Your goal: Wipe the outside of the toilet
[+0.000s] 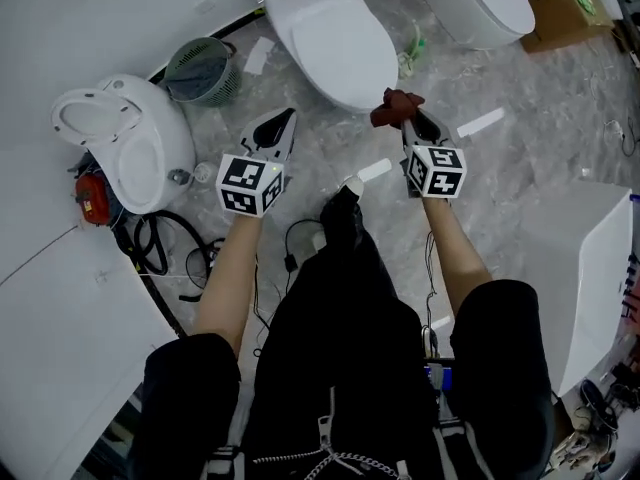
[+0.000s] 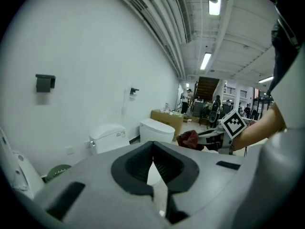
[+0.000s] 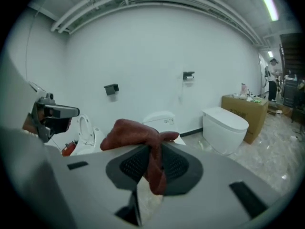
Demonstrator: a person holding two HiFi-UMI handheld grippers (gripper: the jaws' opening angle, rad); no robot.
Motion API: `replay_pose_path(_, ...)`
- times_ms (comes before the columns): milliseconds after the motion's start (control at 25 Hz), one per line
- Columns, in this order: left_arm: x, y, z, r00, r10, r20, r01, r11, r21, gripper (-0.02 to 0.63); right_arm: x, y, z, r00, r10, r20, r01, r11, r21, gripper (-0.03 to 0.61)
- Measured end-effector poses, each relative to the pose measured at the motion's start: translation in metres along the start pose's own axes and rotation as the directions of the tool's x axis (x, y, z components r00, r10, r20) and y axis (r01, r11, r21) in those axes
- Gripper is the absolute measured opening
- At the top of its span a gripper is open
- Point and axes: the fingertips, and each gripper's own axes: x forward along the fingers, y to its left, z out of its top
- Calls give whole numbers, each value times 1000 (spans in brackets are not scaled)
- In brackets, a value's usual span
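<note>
A white toilet (image 1: 335, 43) with its lid down stands on the marble floor ahead of me; it also shows in the left gripper view (image 2: 108, 137) and, partly behind the cloth, in the right gripper view (image 3: 163, 120). My right gripper (image 1: 408, 120) (image 3: 153, 149) is shut on a dark red cloth (image 1: 396, 107) (image 3: 136, 133) and hovers just in front of the bowl's right side, apart from it. The left gripper (image 1: 283, 126) (image 2: 153, 147) is shut with nothing in it, in front of the bowl's left side. The cloth (image 2: 189, 138) is visible from the left too.
A second toilet (image 1: 478, 3) (image 3: 225, 126) and a cardboard box (image 1: 556, 6) stand at the right. At the left are a green basket (image 1: 203, 68), a toilet with its seat open (image 1: 122, 138), a red object (image 1: 92, 196) and cables (image 1: 160, 248). White panels flank my legs.
</note>
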Motion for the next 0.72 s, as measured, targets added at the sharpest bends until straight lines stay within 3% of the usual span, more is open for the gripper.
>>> replay_pose_path(160, -51, -10, 48, 997, -10, 71, 7, 999, 51, -2, -51, 57, 57, 993, 57, 105, -56, 998, -17, 74)
replay_pose_path(280, -77, -26, 68, 992, 1, 126, -6, 999, 38, -2, -85, 80, 86, 987, 89, 137, -80, 994, -71, 74)
replay_pose_path(720, -128, -55, 106, 974, 80, 211, -84, 996, 13, -2, -147, 116, 137, 962, 153, 225, -140, 988, -72, 74)
